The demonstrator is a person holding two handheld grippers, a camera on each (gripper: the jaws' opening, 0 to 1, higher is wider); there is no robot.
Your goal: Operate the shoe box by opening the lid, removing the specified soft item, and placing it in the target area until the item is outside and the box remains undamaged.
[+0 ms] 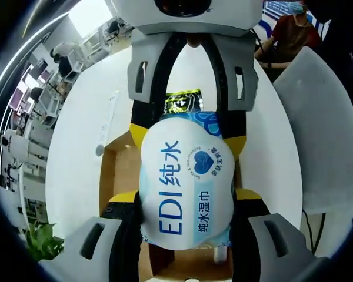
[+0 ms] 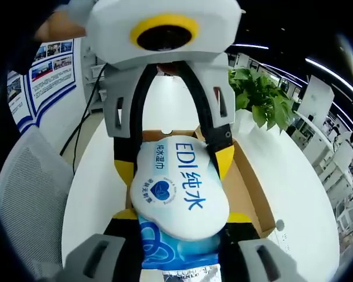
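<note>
A white and blue pack of wet wipes [image 1: 185, 182] [image 2: 176, 188], printed "EDI", hangs over an open cardboard shoe box [image 1: 115, 170] [image 2: 247, 182]. Both grippers hold it from opposite ends. In the left gripper view, my left gripper [image 1: 185, 197] rises from the bottom and is shut on the pack's near end. My right gripper [image 1: 187, 138] comes down from the top onto the far end. In the right gripper view, the right gripper [image 2: 181, 216] clamps the blue end and the left gripper [image 2: 173, 163] clamps the white end. The pack hides most of the box's inside.
The box sits on a round white table [image 1: 82, 129] [image 2: 106, 176]. A black and yellow packet [image 1: 184, 100] lies beyond the pack. A grey mesh chair [image 1: 323, 135] [image 2: 29, 188] stands beside the table, and a green plant [image 2: 262, 97] at its far edge. A person in red [image 1: 294, 29] sits behind.
</note>
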